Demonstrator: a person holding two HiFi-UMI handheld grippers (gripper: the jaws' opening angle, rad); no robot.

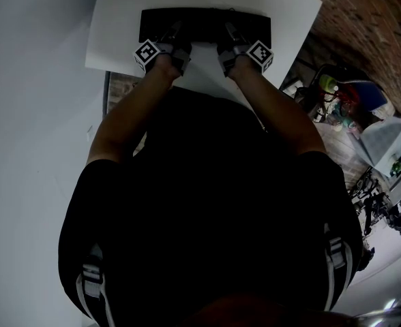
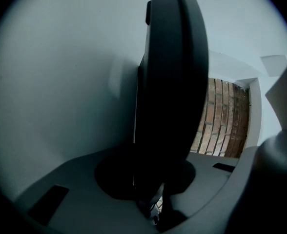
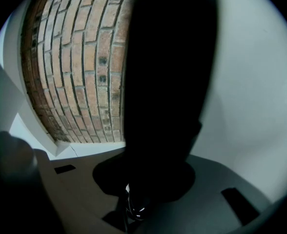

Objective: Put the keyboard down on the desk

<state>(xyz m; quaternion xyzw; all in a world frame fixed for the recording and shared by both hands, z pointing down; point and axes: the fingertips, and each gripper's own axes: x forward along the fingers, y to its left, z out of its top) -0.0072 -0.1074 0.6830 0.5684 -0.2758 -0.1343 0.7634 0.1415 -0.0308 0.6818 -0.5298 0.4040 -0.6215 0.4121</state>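
A black keyboard [image 1: 205, 24] is held level over the white desk [image 1: 119, 26], its long side across the head view. My left gripper [image 1: 175, 38] is shut on its near edge left of centre, and my right gripper [image 1: 229, 36] is shut on the same edge right of centre. In the left gripper view the keyboard [image 2: 175, 82] stands edge-on as a dark slab running out from between the jaws. The right gripper view shows the keyboard [image 3: 168, 77] the same way, almost black. Whether the keyboard touches the desk I cannot tell.
A brick wall [image 1: 364, 19] runs behind and to the right of the desk and also shows as the brick wall [image 3: 80, 67]. Cluttered shelves and bags [image 1: 344, 101] stand at the right. A white wall [image 1: 30, 114] lies to the left. The person's dark torso fills the lower head view.
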